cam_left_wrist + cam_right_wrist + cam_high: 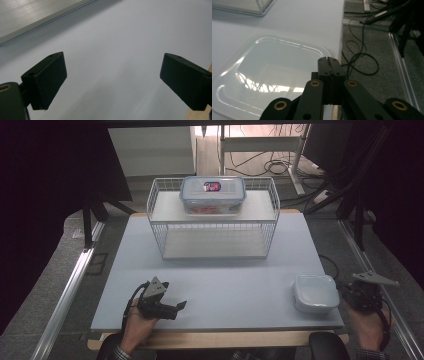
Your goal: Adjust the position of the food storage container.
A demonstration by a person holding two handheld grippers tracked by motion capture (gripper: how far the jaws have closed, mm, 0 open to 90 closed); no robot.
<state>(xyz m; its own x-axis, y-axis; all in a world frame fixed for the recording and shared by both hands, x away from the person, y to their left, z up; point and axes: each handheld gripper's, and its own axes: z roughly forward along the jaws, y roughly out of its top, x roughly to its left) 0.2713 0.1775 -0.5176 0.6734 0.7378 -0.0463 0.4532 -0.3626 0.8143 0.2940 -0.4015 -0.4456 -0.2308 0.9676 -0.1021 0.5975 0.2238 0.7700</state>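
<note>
— Where's the right tool [350,296] sitting?

— At about four o'clock on the table [220,280], just off its right edge, in the person's right hand [367,322]. Its jaws are clenched flat against each other; in the right gripper view [328,60] I can't tell whether they pinch the near rim of the white container or merely sit over it.

— And the container?

— The white container [314,293] lies flat at the near right corner, just beside that tool. It is a rounded square, so no real long axis; its sides run roughly parallel with the table edges. In the right gripper view [269,75] its glossy surface faces up and catches reflections.

— The other hand?

— The left tool [172,309] is at seven o'clock, held low near the front edge by the left hand [137,322], pointing toward three o'clock. Its jaws are released, spread wide with bare table between them [113,77].

— What's farther out?

— At twelve o'clock a white wire rack [214,227] stands, its long axis running left to right. On its top shelf rests a clear lidded box [212,195], lying the same way.
</note>
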